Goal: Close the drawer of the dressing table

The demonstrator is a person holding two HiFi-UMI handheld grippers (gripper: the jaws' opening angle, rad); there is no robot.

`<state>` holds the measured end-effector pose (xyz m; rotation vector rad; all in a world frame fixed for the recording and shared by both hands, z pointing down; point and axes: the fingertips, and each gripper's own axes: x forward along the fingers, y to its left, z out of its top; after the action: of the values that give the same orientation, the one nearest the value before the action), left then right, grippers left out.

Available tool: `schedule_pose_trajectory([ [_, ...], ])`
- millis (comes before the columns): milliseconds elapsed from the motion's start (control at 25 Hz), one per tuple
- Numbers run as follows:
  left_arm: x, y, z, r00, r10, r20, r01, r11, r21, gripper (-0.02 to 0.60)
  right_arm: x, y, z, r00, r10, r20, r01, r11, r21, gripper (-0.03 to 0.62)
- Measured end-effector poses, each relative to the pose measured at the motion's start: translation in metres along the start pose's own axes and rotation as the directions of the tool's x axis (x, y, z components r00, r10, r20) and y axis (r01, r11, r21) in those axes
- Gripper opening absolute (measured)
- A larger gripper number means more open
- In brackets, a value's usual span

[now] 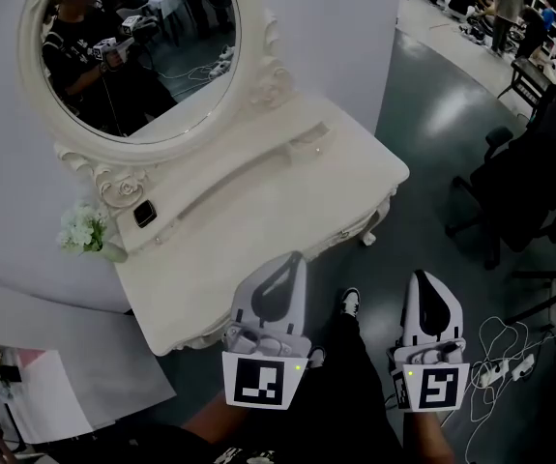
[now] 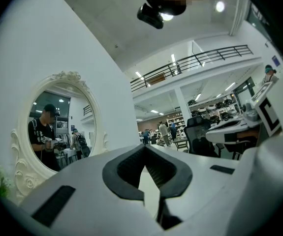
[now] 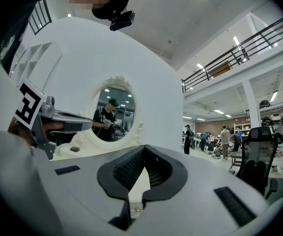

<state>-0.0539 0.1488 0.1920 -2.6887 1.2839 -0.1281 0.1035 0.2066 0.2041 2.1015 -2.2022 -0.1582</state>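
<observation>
The white dressing table with its oval mirror stands against the curved white wall. From above I see only its top; the drawer front is hidden under the front edge. My left gripper is shut and empty, its tip over the table's front edge. My right gripper is shut and empty too, level with the left one, off the table's right side above the floor. In the left gripper view the shut tips point past the mirror. In the right gripper view the shut tips point toward the mirror.
A small dark object and white flowers sit at the table's back left. A black office chair stands on the floor to the right, with cables and a power strip near it. My shoe shows between the grippers.
</observation>
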Motion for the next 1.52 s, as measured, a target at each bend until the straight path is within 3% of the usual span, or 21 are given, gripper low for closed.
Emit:
schedule_pose_trajectory([
  [1160,0.099,0.053,-0.016,0.988,0.140,-0.063,-0.142,0.989,-0.029,0.000,0.144,-0.027,-0.013,0.985,0.174,-0.005,-0.173,0.985,0.022,-0.002],
  [1520,0.135,0.079,-0.028,0.963,0.241,-0.117,-0.246,0.968,-0.036,0.000,0.206,-0.034,-0.019,0.952,0.305,-0.032,-0.305,0.952,0.021,-0.002],
])
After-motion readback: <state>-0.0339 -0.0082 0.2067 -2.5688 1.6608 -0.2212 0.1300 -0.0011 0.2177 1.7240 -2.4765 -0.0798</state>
